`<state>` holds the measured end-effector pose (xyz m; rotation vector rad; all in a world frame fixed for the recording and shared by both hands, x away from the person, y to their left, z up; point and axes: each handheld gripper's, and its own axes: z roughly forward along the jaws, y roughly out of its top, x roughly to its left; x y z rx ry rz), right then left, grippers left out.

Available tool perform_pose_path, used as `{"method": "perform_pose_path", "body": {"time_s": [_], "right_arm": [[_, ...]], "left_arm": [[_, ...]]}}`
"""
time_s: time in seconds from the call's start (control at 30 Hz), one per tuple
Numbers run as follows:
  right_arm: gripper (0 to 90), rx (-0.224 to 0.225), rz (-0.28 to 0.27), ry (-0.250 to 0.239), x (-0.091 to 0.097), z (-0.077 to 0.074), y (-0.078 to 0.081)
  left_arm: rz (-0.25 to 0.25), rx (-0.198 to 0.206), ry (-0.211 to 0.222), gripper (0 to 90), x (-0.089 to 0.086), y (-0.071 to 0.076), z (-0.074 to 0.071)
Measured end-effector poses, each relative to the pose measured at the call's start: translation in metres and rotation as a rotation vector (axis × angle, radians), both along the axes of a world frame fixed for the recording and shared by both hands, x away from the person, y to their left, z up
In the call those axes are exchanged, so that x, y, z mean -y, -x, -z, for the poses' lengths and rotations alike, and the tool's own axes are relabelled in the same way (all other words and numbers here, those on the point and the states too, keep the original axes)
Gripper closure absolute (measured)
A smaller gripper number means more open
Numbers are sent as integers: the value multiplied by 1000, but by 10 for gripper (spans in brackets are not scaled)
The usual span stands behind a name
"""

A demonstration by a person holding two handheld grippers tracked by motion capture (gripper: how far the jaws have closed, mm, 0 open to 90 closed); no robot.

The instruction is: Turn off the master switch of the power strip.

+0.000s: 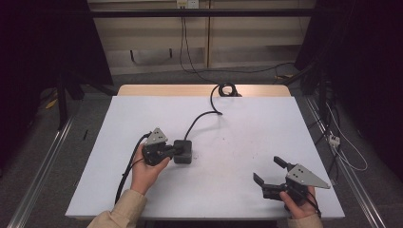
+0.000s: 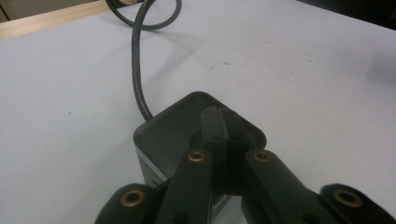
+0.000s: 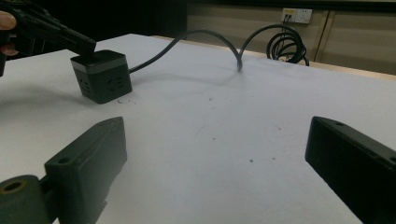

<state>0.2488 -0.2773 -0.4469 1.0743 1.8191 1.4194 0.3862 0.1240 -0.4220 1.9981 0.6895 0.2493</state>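
So there's a big white rectangular table (image 1: 247, 142) with a small black cube-shaped power socket block (image 1: 183, 151) sitting left of centre, its thick black rubber cable (image 1: 202, 118) snaking off to a coil at the far edge. That cube looks rigid and a bit hefty, smooth plastic sides, so I'd grab it across two flat faces, and expect the stiff cord to tug back. The left gripper (image 2: 223, 135) has its jaws pinched together, tips resting on the cube's top face, not actually clamping it. The right gripper (image 1: 268, 172) sits well apart at the near right, jaws spread wide, holding nothing
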Motion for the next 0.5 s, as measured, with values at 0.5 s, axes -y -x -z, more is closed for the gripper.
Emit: {"method": "perform_pose_path", "body": {"time_s": [0.5], "right_arm": [[53, 4, -4, 3, -1, 0, 1]], "left_arm": [[-5, 10, -42, 900, 2, 1, -2]]}}
